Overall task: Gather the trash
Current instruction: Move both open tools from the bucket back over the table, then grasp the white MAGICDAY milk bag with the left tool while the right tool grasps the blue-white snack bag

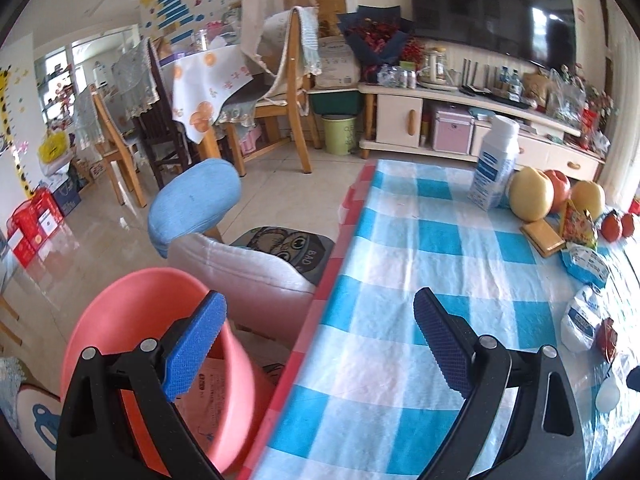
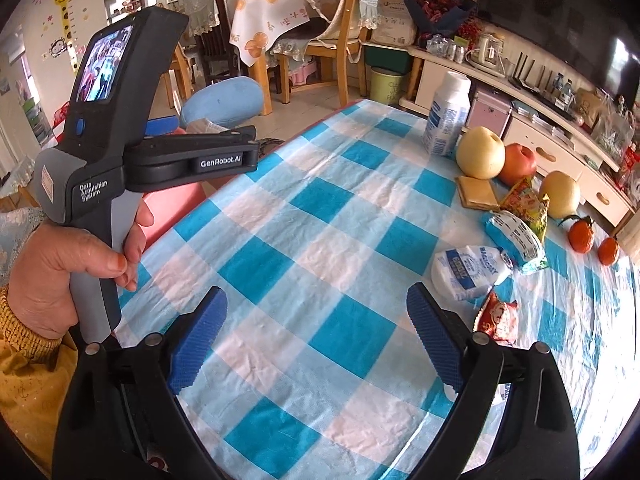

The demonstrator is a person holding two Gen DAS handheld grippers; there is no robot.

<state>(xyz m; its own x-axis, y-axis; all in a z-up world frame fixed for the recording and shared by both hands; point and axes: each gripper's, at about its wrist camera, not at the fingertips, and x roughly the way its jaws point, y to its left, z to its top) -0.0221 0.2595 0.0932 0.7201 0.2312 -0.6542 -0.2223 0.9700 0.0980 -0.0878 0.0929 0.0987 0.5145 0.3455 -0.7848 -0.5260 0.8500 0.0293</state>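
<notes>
A: Nearest the lens, the left tongs (image 1: 316,344) gape wide with nothing between them, one blue pad over the pink bin (image 1: 160,344), the other above the checked bench (image 1: 400,248).

B: And the right tongs (image 2: 316,336)?

A: Spread too, empty, above the cloth. The trash lies at the bench's far right: a white-blue wrapper (image 2: 468,266), a red packet (image 2: 496,316), a blue pouch (image 2: 516,236).

B: Inside the bin?

A: Paper, perhaps; it's blurred.
</notes>
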